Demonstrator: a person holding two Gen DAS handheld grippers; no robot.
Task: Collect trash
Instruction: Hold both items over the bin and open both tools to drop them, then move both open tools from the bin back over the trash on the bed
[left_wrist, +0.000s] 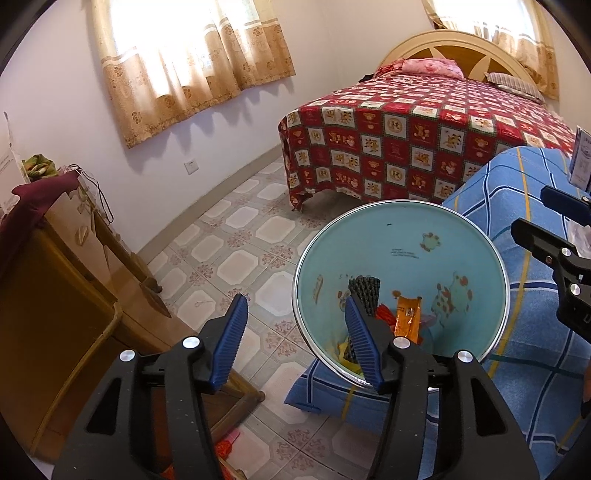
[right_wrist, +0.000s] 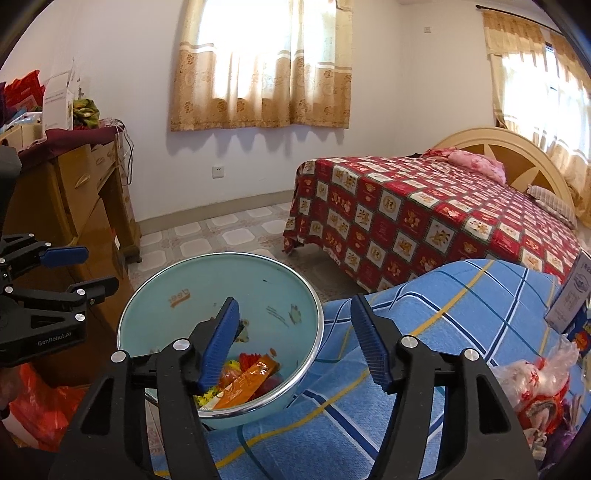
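Observation:
A light blue basin (left_wrist: 406, 236) with cartoon prints stands on a blue checked cloth (left_wrist: 524, 332). It also shows in the right wrist view (right_wrist: 258, 288). It holds trash: an orange wrapper (left_wrist: 408, 319), (right_wrist: 245, 386), red and yellow scraps and a dark ribbed piece (left_wrist: 364, 290). My left gripper (left_wrist: 295, 339) is open and empty, its right finger over the basin's near rim. My right gripper (right_wrist: 295, 347) is open and empty, its left finger over the basin, its right finger over the cloth.
A crumpled plastic bag (right_wrist: 535, 380) and a printed box (right_wrist: 570, 299) lie on the cloth at right. A bed with red patterned cover (left_wrist: 406, 136) stands behind. A wooden dresser (left_wrist: 55, 280) stands at left on the tiled floor (left_wrist: 229, 266). An orange bag (right_wrist: 40, 410) lies low left.

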